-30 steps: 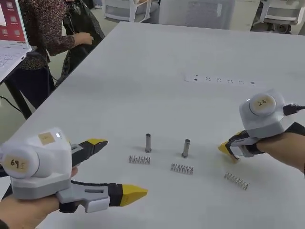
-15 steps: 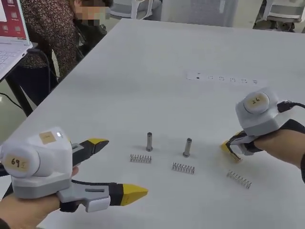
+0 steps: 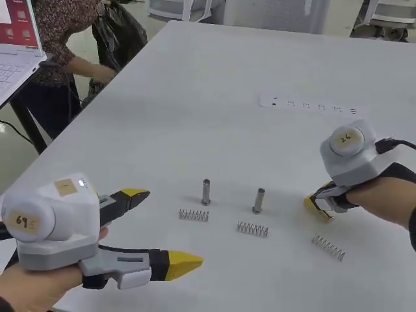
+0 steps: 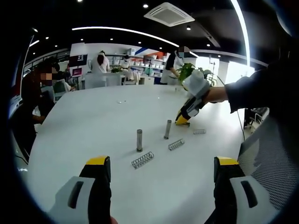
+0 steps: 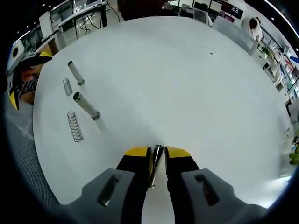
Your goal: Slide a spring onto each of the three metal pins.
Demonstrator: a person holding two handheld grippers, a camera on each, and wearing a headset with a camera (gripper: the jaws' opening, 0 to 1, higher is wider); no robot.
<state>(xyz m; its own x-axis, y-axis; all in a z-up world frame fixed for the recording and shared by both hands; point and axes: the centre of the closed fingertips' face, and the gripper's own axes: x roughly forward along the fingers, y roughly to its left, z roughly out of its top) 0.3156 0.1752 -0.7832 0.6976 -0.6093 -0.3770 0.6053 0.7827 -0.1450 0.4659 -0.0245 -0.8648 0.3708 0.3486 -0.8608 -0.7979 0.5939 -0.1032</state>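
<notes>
Two metal pins [image 3: 206, 193] [image 3: 259, 201] stand upright on the white table [image 3: 214, 97]. A spring lies in front of each: the left spring [image 3: 194, 215] and the middle spring [image 3: 252, 229]. A third spring [image 3: 327, 247] lies further right. My right gripper [image 3: 315, 207] rests low on the table to the right of the pins. In the right gripper view its jaws [image 5: 156, 154] are shut on a third metal pin [image 5: 156, 164]. My left gripper [image 3: 159, 227] is held wide open near the front left, with nothing between its jaws. In the left gripper view [image 4: 162, 163] both pins [image 4: 139, 140] [image 4: 167, 129] stand ahead of it.
A white power strip [image 3: 312, 105] lies flat further back on the table. A laptop [image 3: 16, 45] sits on a stand at the far left. A person [image 3: 71, 39] is beside the table's back left corner.
The head camera has shifted slightly. The pins, the springs and both grippers keep their places. The person at the back left has moved.
</notes>
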